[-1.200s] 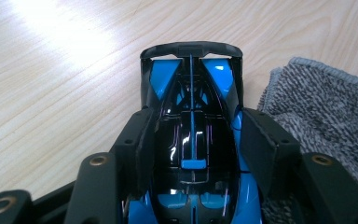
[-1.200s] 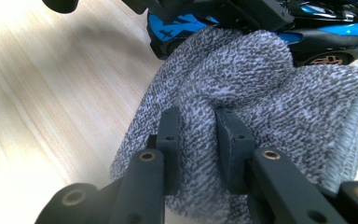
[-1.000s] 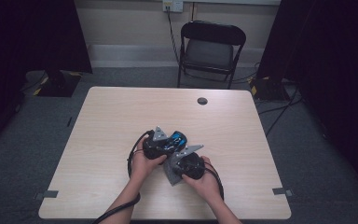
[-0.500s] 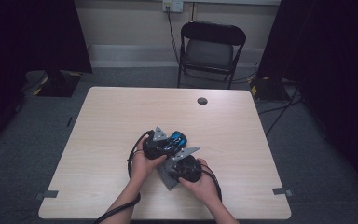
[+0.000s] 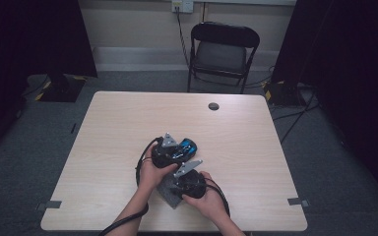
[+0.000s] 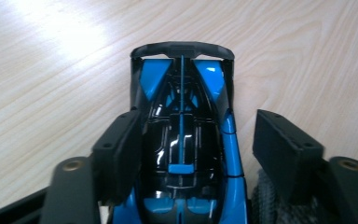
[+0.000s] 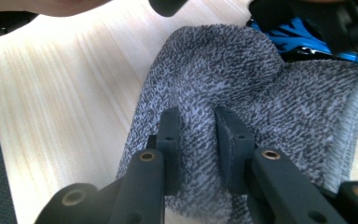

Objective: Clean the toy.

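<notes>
On the near half of the light wooden table (image 5: 118,128), close to the person's edge, a blue and black toy car (image 6: 184,140) lies between the jaws of the left gripper (image 6: 205,144). Those jaws have just been opening: in the left gripper view the left pad (image 6: 121,149) sits against or just beside the car's flank, while the right pad (image 6: 282,149) stands clear of the body with a visible gap, so the car is between the jaws but not clamped. The car's rear wing points away from the left gripper, toward the bare tabletop. Just beside the car, on its right side in that view, an edge of a grey speckled cloth (image 7: 261,93) is visible. The right gripper (image 7: 198,135) is closed on a raised fold of this cloth, with both pads pinching the fabric between them; the rest of the cloth lies spread on the table, and its far edge reaches the car. In the high view, the left hand (image 5: 150,172) and the right hand (image 5: 206,196) hold the two grippers close together, with the right gripper nearer the person. A black folding chair (image 5: 224,51) stands beyond the far edge of the table.
</notes>
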The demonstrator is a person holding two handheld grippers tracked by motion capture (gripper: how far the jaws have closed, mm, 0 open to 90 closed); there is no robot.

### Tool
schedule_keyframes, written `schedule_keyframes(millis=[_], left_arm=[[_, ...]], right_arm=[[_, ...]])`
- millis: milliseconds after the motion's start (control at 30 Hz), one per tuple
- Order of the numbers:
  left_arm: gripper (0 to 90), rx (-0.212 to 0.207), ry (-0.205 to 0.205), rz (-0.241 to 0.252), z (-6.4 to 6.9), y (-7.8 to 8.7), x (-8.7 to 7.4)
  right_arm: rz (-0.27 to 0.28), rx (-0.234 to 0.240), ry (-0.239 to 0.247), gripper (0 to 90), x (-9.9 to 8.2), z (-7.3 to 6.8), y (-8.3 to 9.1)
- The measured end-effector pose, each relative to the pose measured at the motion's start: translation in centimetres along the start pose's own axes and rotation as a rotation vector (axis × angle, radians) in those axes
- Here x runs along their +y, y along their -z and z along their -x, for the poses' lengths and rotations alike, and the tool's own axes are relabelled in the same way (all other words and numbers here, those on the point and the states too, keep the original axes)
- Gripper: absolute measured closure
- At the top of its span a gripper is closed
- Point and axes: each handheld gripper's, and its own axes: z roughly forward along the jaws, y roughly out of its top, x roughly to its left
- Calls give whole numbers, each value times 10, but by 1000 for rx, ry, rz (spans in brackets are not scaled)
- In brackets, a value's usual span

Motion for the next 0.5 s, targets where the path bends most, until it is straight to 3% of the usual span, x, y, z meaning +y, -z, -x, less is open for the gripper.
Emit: schedule_keyframes(millis=[167, 233, 367, 500], left_arm=[[287, 2, 2, -11, 0, 1, 2], [271, -20, 5, 5, -1, 4, 2], [250, -21, 6, 22, -4, 14, 5], [233, -62, 25, 47, -6, 31, 4]], right_arm=[[0, 3, -5, 729, -1, 1, 1], [0, 2, -4, 729, -1, 1, 3], [5, -1, -8, 729, -2, 5, 9], [20, -11, -27, 730, -4, 9, 18]])
